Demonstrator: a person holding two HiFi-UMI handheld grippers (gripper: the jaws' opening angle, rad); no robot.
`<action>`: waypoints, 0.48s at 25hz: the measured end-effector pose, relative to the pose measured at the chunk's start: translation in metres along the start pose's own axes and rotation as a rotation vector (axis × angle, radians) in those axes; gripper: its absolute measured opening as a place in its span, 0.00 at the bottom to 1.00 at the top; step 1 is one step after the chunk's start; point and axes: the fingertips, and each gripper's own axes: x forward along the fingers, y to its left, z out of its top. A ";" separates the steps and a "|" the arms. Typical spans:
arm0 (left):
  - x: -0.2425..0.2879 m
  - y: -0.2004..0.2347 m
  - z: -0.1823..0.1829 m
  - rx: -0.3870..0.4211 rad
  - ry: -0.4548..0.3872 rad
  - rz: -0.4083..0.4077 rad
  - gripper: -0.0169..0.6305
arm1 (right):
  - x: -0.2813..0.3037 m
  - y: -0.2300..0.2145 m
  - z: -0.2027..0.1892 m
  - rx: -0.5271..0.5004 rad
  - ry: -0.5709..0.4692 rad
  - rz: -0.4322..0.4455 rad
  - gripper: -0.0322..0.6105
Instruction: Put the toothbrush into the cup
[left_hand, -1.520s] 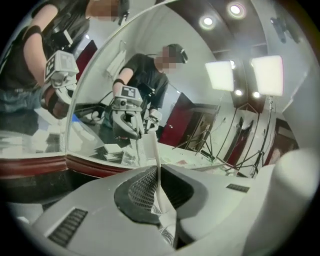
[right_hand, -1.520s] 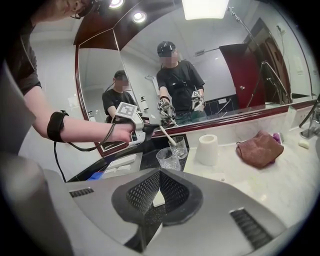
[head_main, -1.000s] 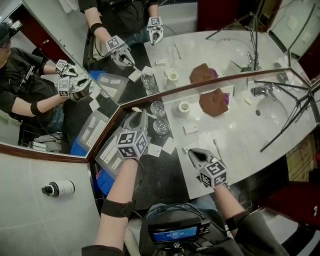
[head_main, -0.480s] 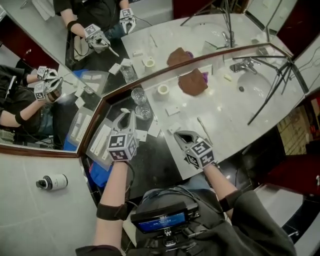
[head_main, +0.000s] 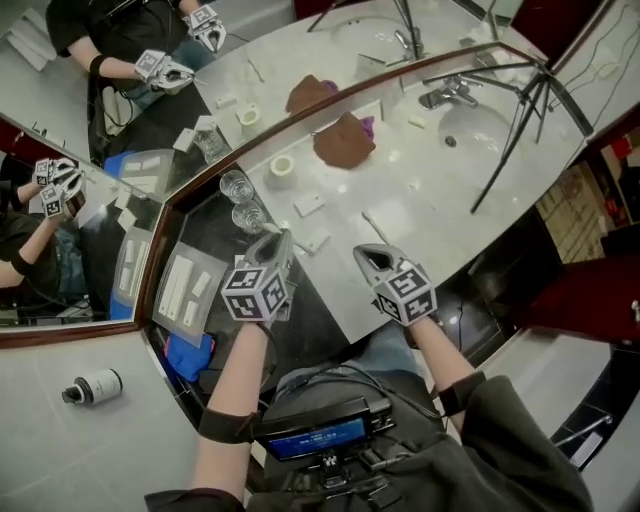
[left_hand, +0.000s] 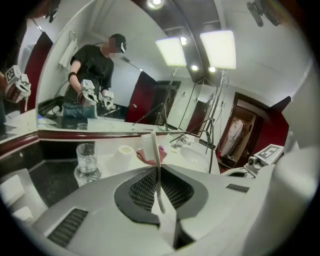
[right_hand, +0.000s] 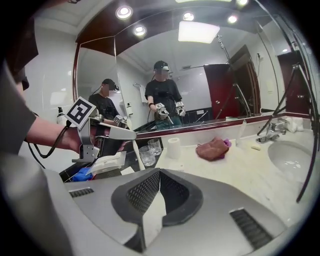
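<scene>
Left tool (head_main: 284, 238) has swung across bench (head_main: 430, 200), now near glass cup (head_main: 250, 216), clamped on toothbrush (left_hand: 158, 175). Right tool (head_main: 368, 255) closed, empty. Insertion pending.

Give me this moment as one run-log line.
left tool: shut on toothbrush | right tool: shut, empty | toothbrush: not yet in glass cup | glass cup: upright on counter
</scene>
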 end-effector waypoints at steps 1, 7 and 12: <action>0.008 -0.008 -0.007 -0.009 0.023 -0.020 0.05 | -0.005 -0.008 -0.006 0.008 0.002 -0.016 0.08; 0.055 -0.054 -0.038 -0.118 0.139 -0.139 0.05 | -0.033 -0.040 -0.023 0.052 0.014 -0.069 0.08; 0.087 -0.079 -0.064 -0.218 0.240 -0.213 0.05 | -0.047 -0.060 -0.031 0.040 0.023 -0.107 0.08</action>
